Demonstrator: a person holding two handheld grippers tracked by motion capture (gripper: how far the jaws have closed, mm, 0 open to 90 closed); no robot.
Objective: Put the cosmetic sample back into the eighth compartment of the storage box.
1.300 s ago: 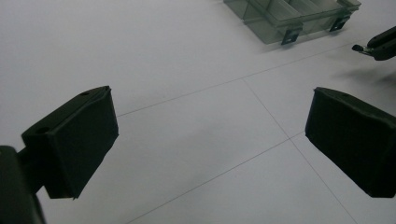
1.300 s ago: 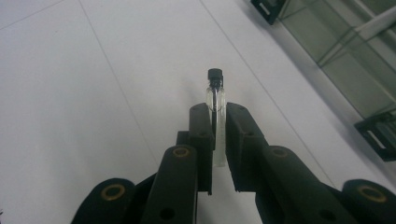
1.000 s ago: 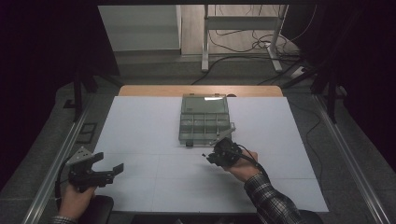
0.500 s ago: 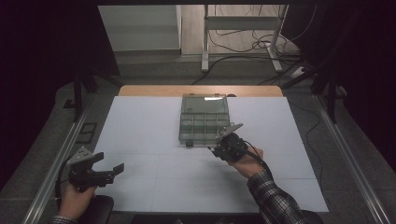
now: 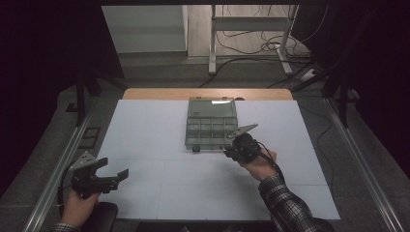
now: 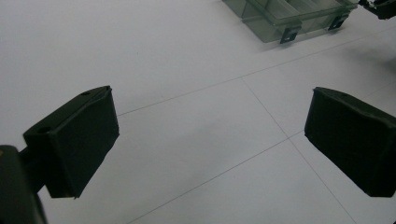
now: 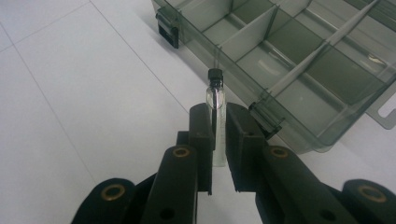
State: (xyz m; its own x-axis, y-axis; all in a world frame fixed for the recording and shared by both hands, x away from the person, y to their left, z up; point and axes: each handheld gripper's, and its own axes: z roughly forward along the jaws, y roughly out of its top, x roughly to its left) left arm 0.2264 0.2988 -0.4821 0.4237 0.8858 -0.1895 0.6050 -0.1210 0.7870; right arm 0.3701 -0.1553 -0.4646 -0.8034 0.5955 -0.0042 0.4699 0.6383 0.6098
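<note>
A: How is the scene lit in the high view?

B: Dimly. The white rectangular table top is seen as the brightest area, while darkness is met toward nine and three o'clock. A glare patch is caught on the clear grey plastic compartment box toward twelve o'clock.

A: And sharpness?

B: In the left gripper view, the near black jaws are rendered soft; faint shadows are cast at two o'clock.

a lab-like test room — white table, dark surrounds, loose floor cables, metal stand.
</note>
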